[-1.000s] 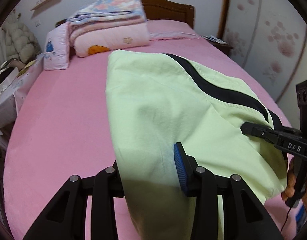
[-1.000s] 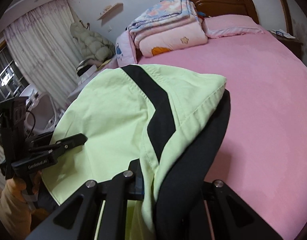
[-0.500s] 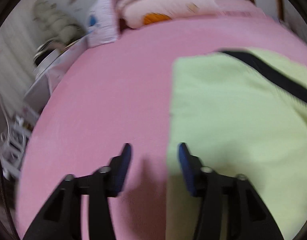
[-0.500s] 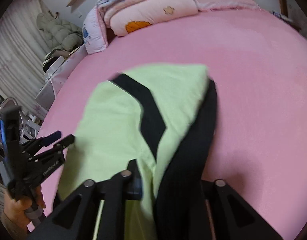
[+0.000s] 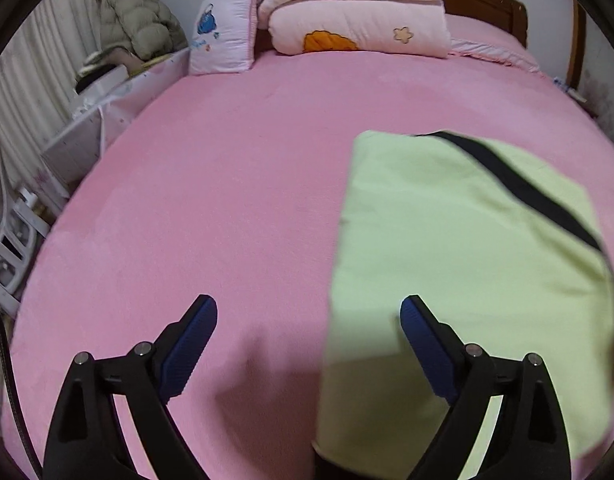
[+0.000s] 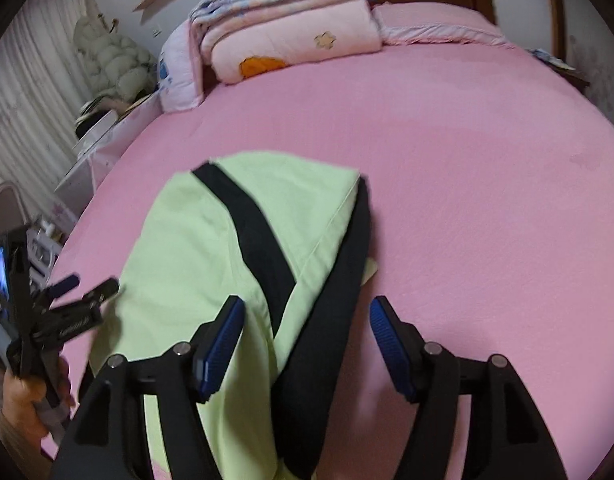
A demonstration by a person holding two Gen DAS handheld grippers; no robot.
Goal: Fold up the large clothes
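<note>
A folded light-green garment (image 5: 467, 260) with a black stripe lies flat on the pink bed (image 5: 235, 208). My left gripper (image 5: 309, 320) hangs low over its left edge. Its jaws are opening wide, with only the garment's edge and bare sheet between the blue pads, nothing pressed. In the right wrist view, the garment (image 6: 195, 240) shows a black side panel running between the fingers of my right gripper (image 6: 305, 320). Those jaws are opening too, and the pads stand clear of the cloth. The left gripper (image 6: 92, 283) and the hand (image 6: 23, 400) holding it appear at the far left.
Folded quilts (image 5: 359, 20) and a small pillow (image 5: 223, 40) are stacked at the head of the bed before a wooden headboard (image 5: 483, 4). White furniture (image 5: 107, 96), a padded coat (image 5: 135, 20) and a chair (image 5: 3, 232) stand along the bed's left side.
Both grippers were shut on the raised garment; they have come down, the garment now lies on the bed, and both jaws have let go and spread.
</note>
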